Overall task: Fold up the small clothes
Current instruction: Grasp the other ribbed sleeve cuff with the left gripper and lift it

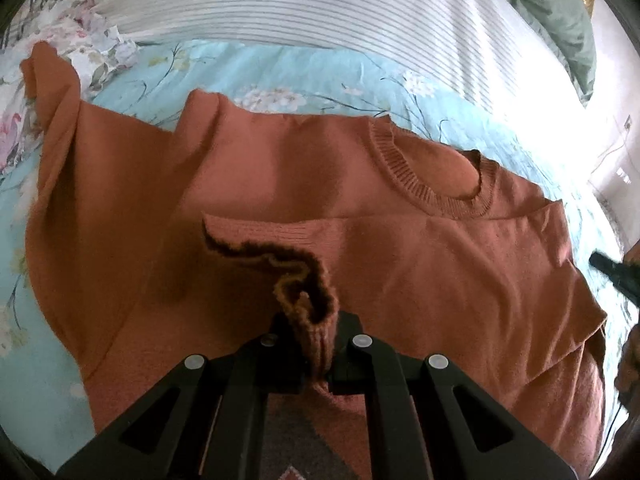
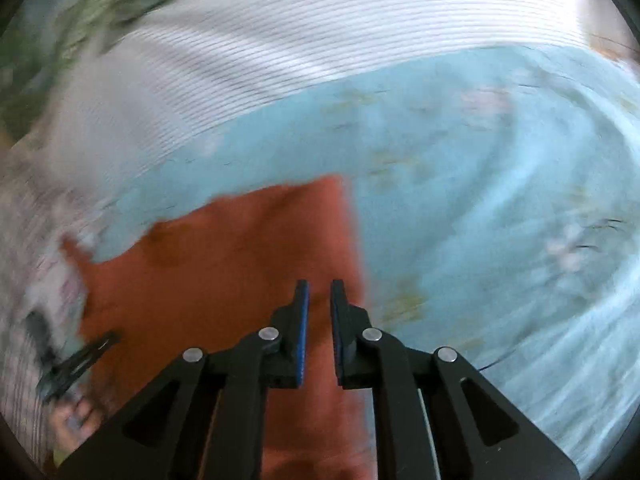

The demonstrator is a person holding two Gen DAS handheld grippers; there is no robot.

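Rust-orange knitted fabric fills most of the left wrist view: a small round-necked sweater (image 1: 320, 184) is spread flat on a pale blue floral bedsheet (image 1: 280, 68), its ribbed collar toward the far side and one sleeve trailing off at the upper left. The ribbed hem (image 1: 308, 308) is seen pinched between the fully closed jaws of the left gripper (image 1: 316, 344) and drawn over the body, so a first fold from the hem side appears to have been begun but not yet laid down. A white striped cover (image 1: 320, 4) is seen beyond the sheet.

In the right wrist view, heavily blurred, a corner of the same sweater (image 2: 224, 264) is seen on the sheet (image 2: 500, 200). The right gripper (image 2: 319, 312) is held over that fabric with its blue-padded jaws a narrow gap apart and nothing clamped between them. The left gripper (image 2: 76, 364) shows at the lower left edge. Judged from this, the sleeves and the cross folds remain to be done.
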